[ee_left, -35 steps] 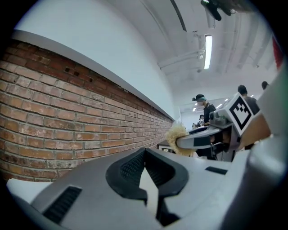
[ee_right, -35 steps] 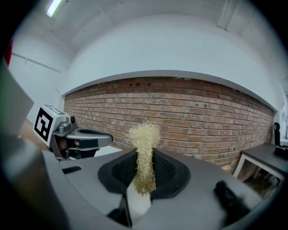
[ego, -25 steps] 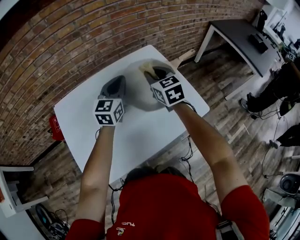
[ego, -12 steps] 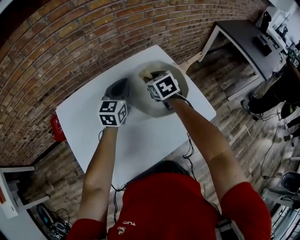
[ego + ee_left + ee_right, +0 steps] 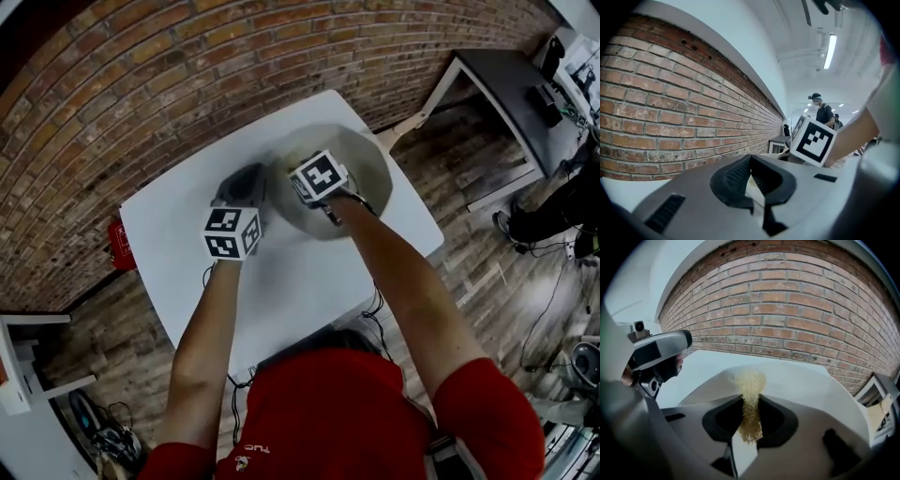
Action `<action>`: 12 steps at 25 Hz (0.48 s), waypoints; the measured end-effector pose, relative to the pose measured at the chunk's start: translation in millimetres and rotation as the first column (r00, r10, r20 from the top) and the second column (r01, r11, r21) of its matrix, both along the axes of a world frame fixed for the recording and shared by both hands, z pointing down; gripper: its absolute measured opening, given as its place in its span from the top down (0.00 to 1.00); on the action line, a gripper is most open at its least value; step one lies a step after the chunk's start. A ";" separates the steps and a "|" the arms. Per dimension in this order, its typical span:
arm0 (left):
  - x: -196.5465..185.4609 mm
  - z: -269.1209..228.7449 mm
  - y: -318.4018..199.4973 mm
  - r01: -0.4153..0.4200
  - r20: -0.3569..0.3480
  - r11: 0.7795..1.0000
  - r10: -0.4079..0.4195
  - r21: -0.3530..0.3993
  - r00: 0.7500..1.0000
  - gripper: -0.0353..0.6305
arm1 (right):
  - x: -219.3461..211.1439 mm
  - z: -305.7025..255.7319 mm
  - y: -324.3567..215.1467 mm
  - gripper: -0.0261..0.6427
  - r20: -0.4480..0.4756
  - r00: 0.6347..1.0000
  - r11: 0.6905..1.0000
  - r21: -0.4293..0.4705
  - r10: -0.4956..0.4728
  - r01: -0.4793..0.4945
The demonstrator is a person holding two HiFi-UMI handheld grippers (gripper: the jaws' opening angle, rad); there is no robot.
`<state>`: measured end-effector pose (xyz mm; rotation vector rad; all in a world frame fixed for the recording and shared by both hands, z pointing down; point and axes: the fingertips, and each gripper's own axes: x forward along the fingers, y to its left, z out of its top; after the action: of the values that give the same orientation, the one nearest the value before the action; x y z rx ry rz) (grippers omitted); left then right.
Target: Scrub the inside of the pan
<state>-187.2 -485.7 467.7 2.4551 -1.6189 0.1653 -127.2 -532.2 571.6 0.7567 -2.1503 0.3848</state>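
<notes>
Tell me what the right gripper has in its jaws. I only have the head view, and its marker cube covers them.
Observer: The right gripper is shut on a yellowish fibrous scrubber, which sticks out past the jaws toward the pale inner wall of the pan.
Operator: And the left one, has it got the pan?
Observer: The left gripper has its jaws closed, with a pale strip pinched between them. It looks like the pan's rim.

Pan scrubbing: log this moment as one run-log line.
left gripper: shut on pan rim | right gripper: shut on scrubber | scrubber: inside pan | pan: on table
</notes>
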 end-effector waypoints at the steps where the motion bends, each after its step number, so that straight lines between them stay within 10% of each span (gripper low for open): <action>1: -0.4 0.5 0.6 0.001 0.003 1.000 -0.001 -0.002 1.000 0.93 | 1.9 3.7 -1.4 0.83 -0.006 1.000 1.000 -0.003 0.003 -0.003; 12: 8.7 3.8 1.2 -0.008 0.025 1.000 0.008 -0.012 1.000 0.93 | 66.2 12.9 -30.1 0.83 -0.006 0.992 0.992 -0.011 0.128 -0.128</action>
<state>-178.5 -484.4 471.6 2.4607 -1.6136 0.2066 -61.0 -562.3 584.5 0.8912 -2.0983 0.4614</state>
